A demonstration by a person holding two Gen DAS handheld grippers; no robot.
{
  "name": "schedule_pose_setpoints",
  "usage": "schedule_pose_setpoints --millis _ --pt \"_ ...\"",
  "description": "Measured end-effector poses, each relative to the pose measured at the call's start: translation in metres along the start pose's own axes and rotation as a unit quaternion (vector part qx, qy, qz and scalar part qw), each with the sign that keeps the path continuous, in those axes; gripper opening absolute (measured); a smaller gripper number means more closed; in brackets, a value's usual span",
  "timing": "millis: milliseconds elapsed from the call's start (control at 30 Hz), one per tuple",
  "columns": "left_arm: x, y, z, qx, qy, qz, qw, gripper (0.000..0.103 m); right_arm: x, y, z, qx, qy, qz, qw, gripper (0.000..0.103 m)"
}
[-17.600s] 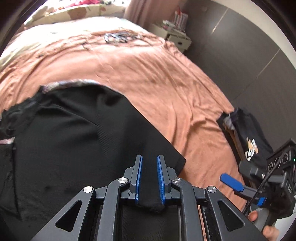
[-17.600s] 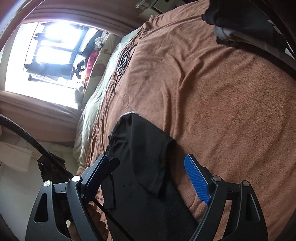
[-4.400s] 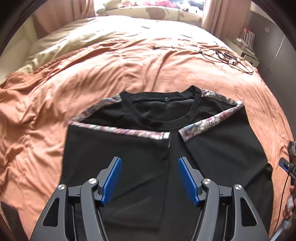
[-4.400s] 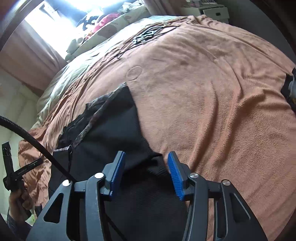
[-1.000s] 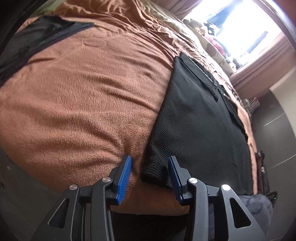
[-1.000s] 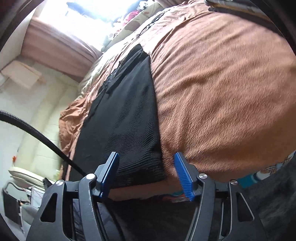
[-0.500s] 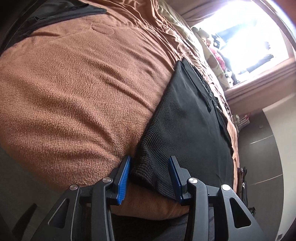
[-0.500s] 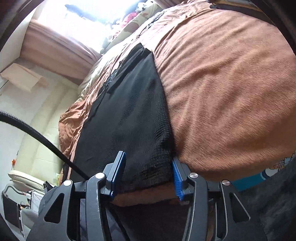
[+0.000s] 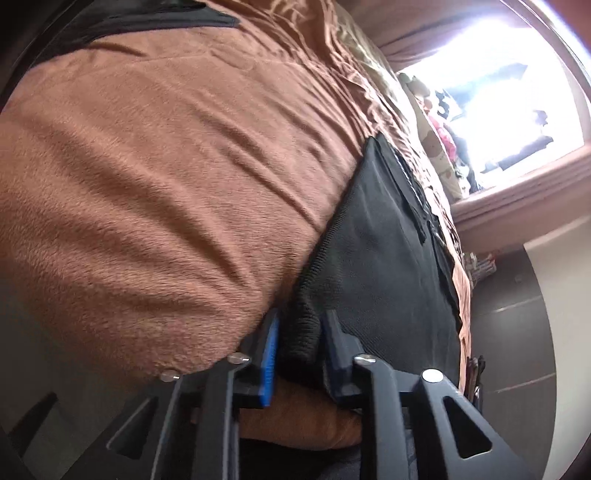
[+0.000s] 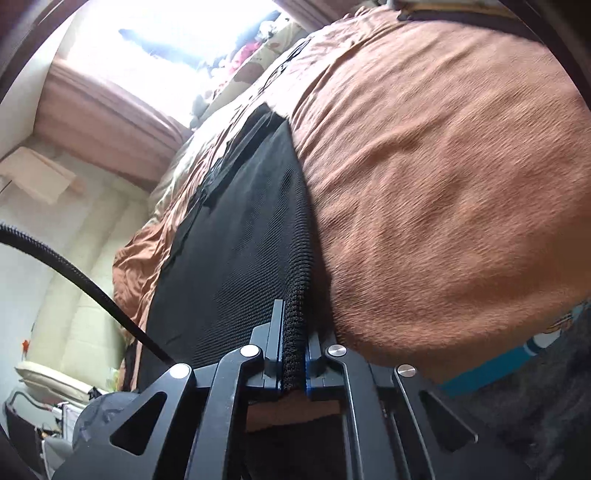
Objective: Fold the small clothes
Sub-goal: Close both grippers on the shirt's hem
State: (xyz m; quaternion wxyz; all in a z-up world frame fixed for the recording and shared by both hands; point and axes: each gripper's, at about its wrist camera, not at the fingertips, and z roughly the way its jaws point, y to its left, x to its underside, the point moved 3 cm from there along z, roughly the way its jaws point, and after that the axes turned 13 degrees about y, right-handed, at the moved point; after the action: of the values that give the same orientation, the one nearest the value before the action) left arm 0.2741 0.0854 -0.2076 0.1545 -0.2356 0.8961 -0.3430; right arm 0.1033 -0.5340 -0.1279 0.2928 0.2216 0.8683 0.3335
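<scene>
A black knit shirt (image 9: 384,266) lies flat on the brown fleece blanket (image 9: 166,184), its hem at the near edge of the bed. My left gripper (image 9: 301,326) has the hem's left corner bunched between its blue pads, and its jaws are closing on the cloth. In the right wrist view the same shirt (image 10: 236,258) runs away toward the window. My right gripper (image 10: 294,321) is shut tight on the hem's right corner, a thick fold of knit pinched between the pads.
The blanket (image 10: 443,166) rounds off over the bed's near edge just under both grippers. Another dark garment (image 9: 129,18) lies at the far left of the bed. Pillows and a bright window (image 9: 498,92) are beyond. A black cable (image 10: 74,266) hangs at left.
Both pairs of jaws have closed in from either side of the hem corners onto the cloth. The right one now pinches it tight. The left wrist view has rolled somewhat.
</scene>
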Motion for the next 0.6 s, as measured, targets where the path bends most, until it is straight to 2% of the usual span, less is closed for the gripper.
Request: schedule_pose_setpoints --millis 67,167,333,567,600 --pt "0.001 0.003 -0.001 0.012 -0.002 -0.007 0.9999 0.019 -0.001 -0.001 -0.009 0.005 -0.014 0.007 1.0 0.003" --pt "0.004 0.001 -0.002 0.008 -0.002 -0.004 1.0 0.019 -0.004 -0.002 -0.025 0.004 -0.036 0.011 0.999 0.002" --pt "0.01 -0.005 0.002 0.008 0.01 -0.005 0.9999 0.019 -0.005 -0.001 -0.036 0.006 -0.043 0.008 0.999 0.002" --pt "0.012 -0.011 0.008 0.001 0.005 -0.009 0.9999 0.019 -0.004 -0.001 -0.036 -0.001 -0.037 0.008 0.999 0.002" --pt "0.011 -0.012 0.009 0.001 0.004 -0.008 1.0 0.016 -0.005 -0.001 -0.035 -0.001 -0.036 0.009 0.999 0.002"
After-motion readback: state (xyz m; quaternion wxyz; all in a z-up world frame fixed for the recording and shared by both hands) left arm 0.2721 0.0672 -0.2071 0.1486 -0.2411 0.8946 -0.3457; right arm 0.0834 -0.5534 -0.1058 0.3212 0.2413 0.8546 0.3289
